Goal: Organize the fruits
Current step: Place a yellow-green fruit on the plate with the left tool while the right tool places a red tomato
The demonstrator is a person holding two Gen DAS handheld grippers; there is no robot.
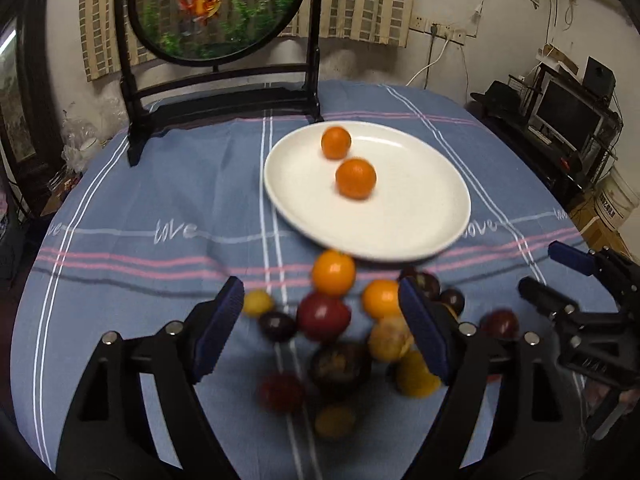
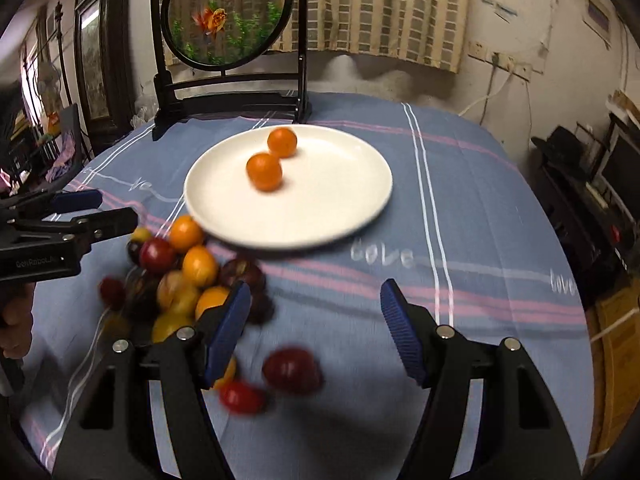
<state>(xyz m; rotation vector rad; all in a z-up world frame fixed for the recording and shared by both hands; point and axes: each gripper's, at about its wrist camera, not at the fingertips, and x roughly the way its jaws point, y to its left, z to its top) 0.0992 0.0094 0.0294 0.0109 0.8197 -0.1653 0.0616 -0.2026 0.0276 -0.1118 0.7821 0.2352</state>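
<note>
A white plate (image 1: 420,216) (image 2: 340,200) holds two orange fruits (image 1: 355,178) (image 2: 264,171). In front of it a pile of orange, yellow, red and dark purple fruits (image 1: 324,316) (image 2: 188,276) lies on the blue cloth. My left gripper (image 1: 320,316) is open and empty, its jaws hovering over the pile. My right gripper (image 2: 316,312) is open and empty, just right of the pile, above a red fruit (image 2: 292,370). The right gripper also shows in the left wrist view (image 1: 560,276), the left gripper in the right wrist view (image 2: 104,210).
A black wooden stand with a round goldfish screen (image 1: 216,8) (image 2: 228,16) stands at the table's back. The blue striped tablecloth (image 1: 160,200) (image 2: 480,208) covers the round table. Shelves and a monitor (image 1: 568,116) are off to the right.
</note>
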